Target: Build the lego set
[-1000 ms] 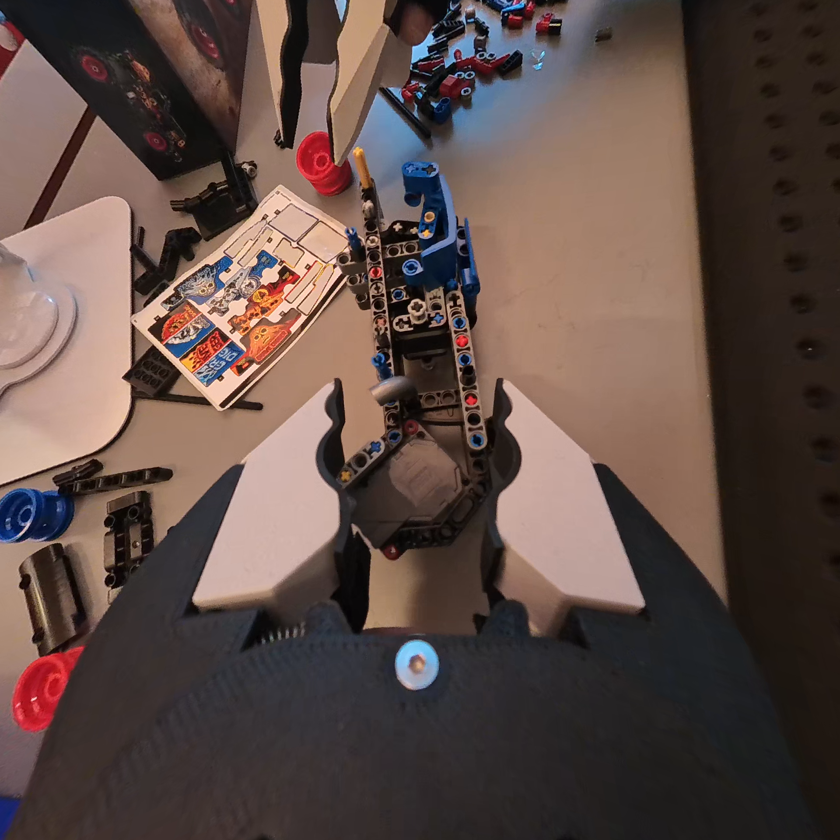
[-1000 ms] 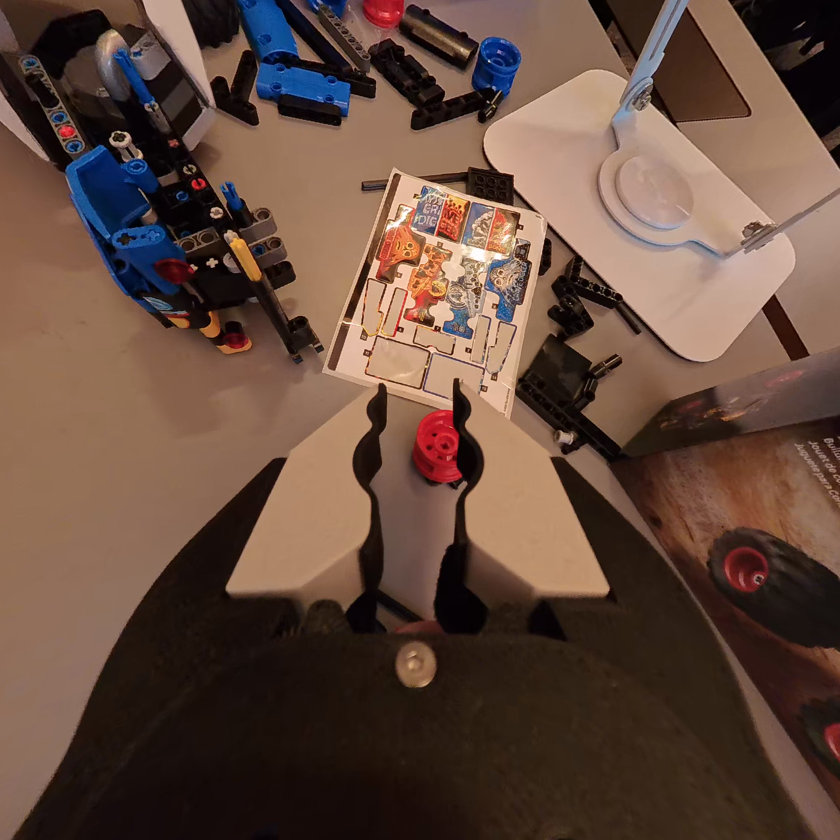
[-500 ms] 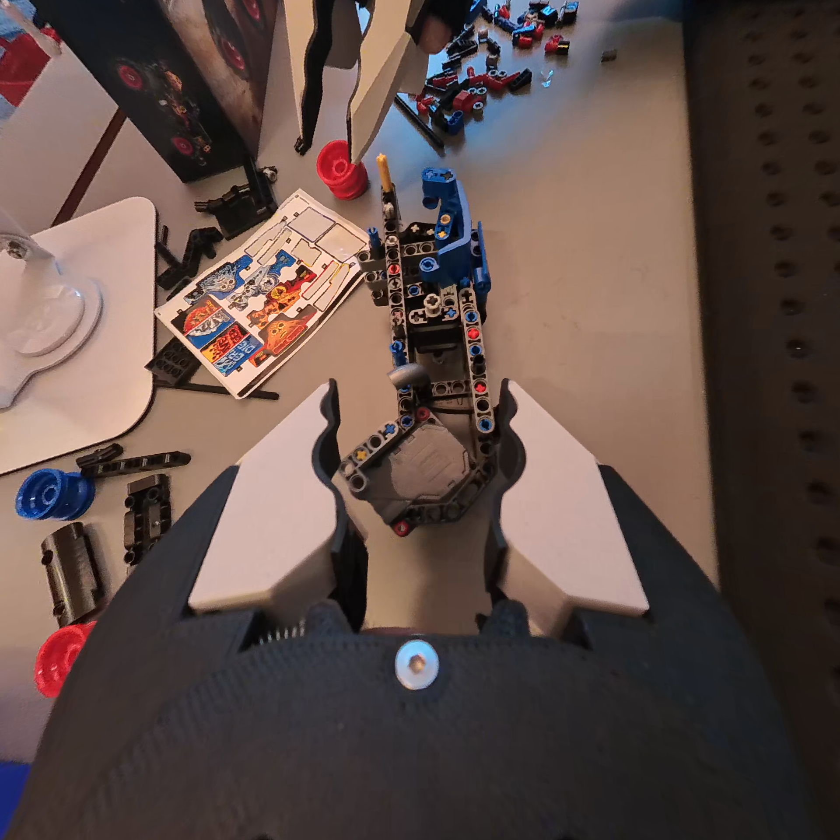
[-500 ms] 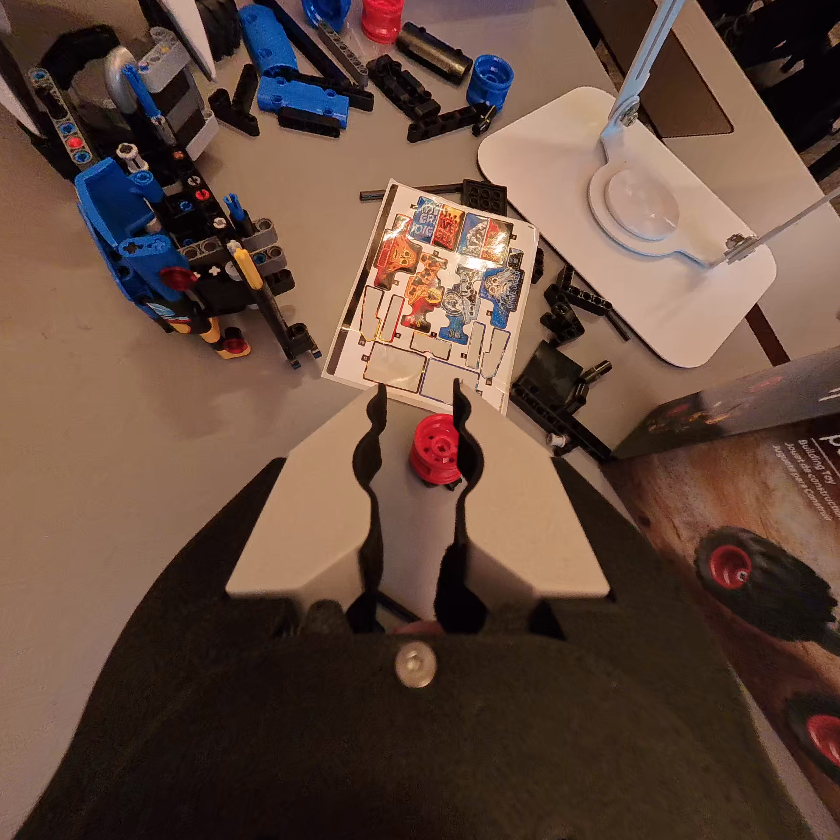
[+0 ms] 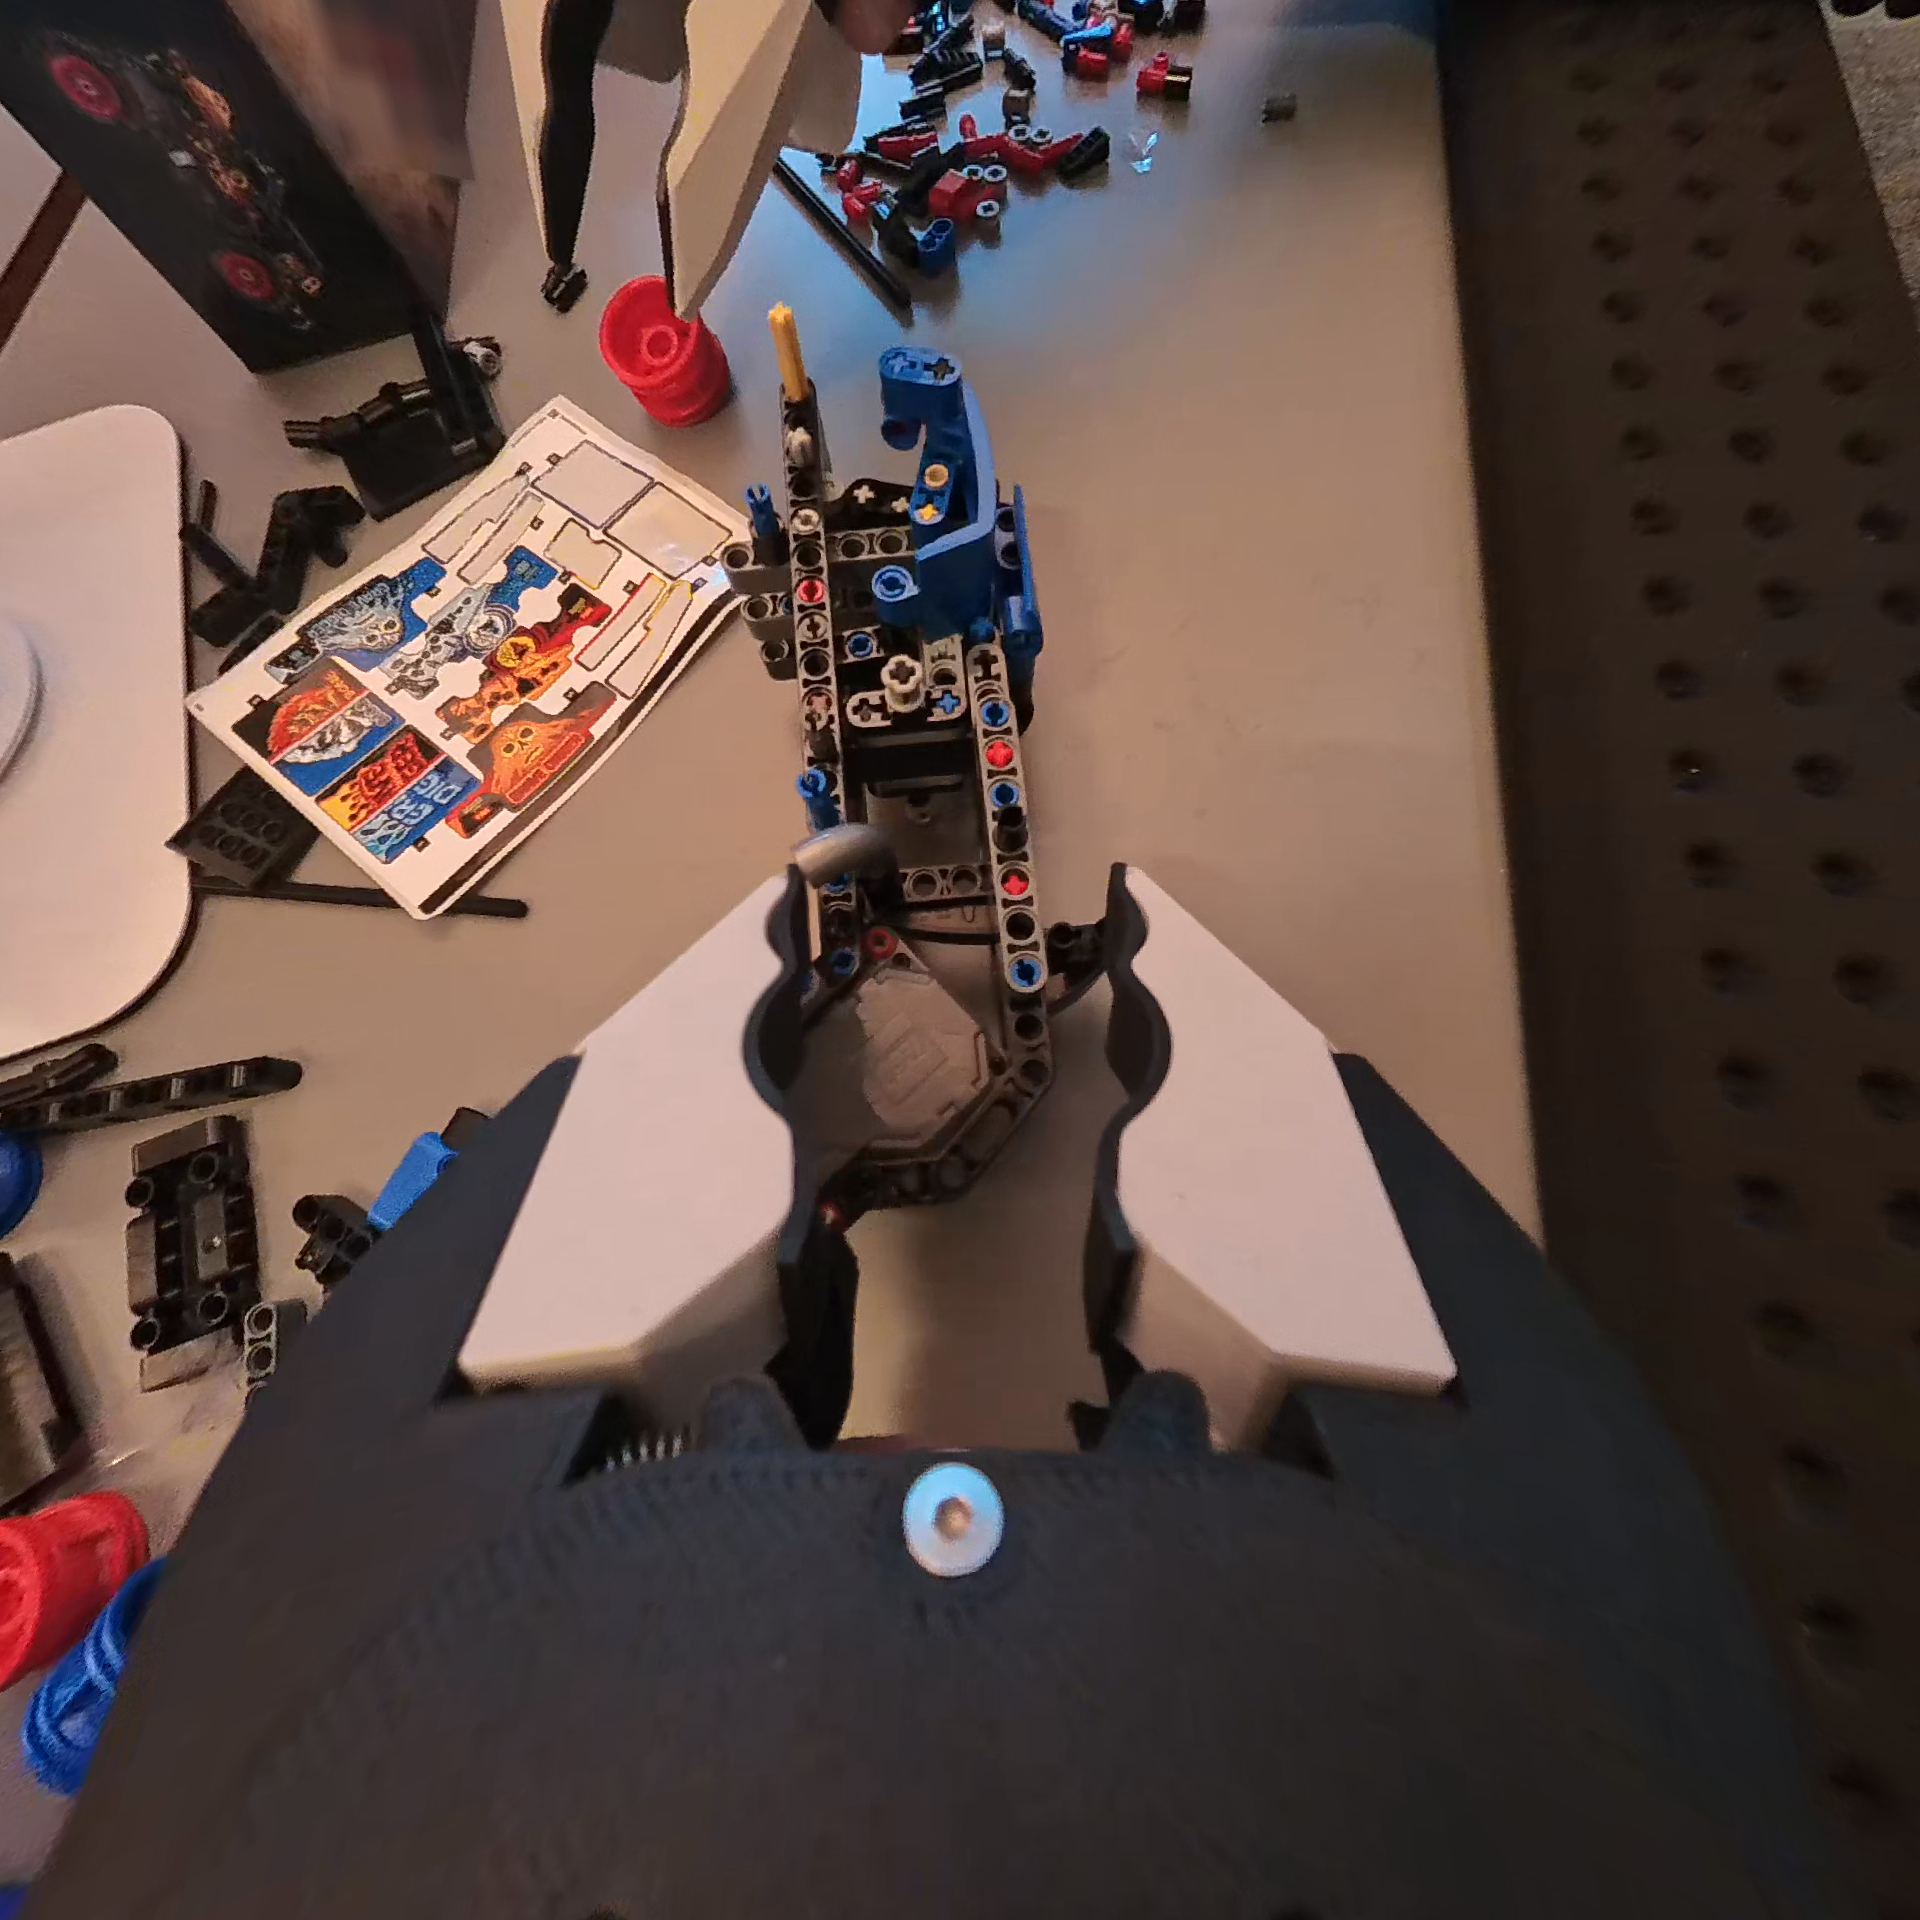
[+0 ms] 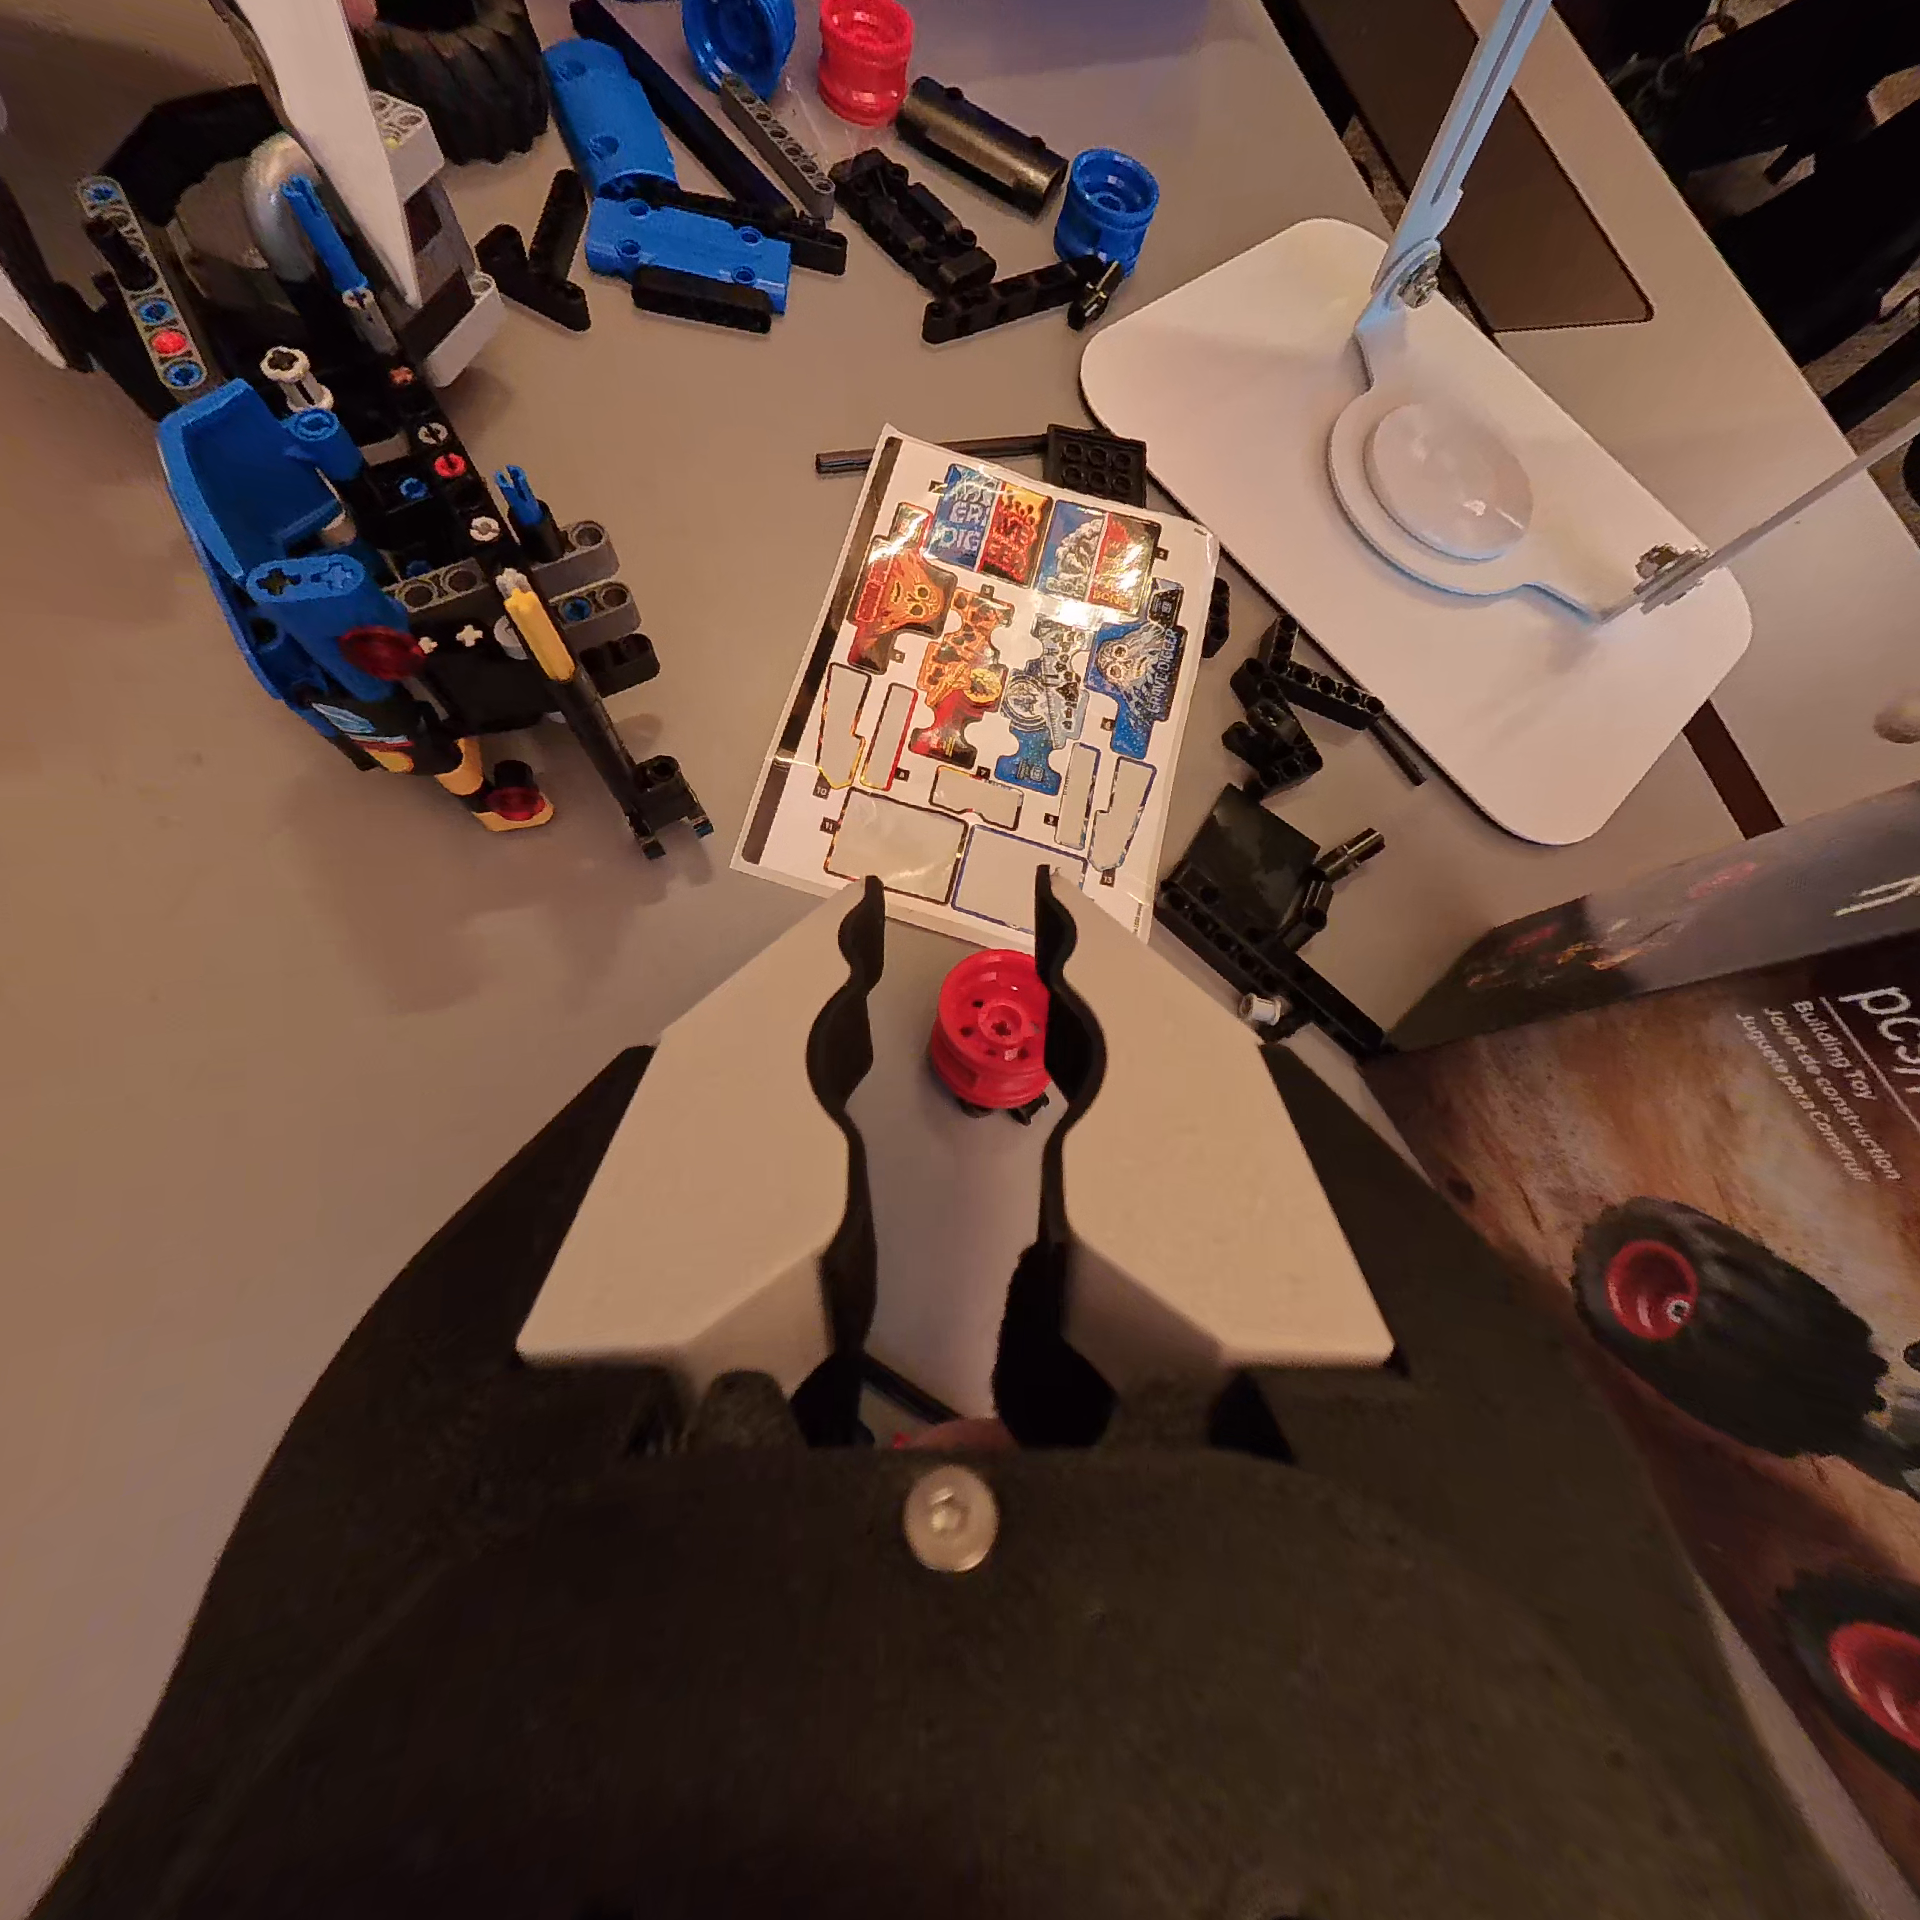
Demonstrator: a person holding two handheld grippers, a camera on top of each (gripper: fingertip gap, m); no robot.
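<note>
The grey table [image 6: 260, 1039] is covered in parts. A white stand base [image 6: 1455, 675] sits upper right in the right wrist view, the box [image 6: 1714, 1195] lower right, and the sticker sheet [image 6: 997, 675] in the middle. The half-built truck frame [image 5: 914, 727] runs up the centre of the left wrist view, its near end between the left gripper [image 5: 951, 935], which is spread wide with a gap on the right side. The right gripper [image 6: 956, 935] is parted narrowly around a red wheel hub [image 6: 987, 1029] standing on the table; whether it touches, can't tell.
</note>
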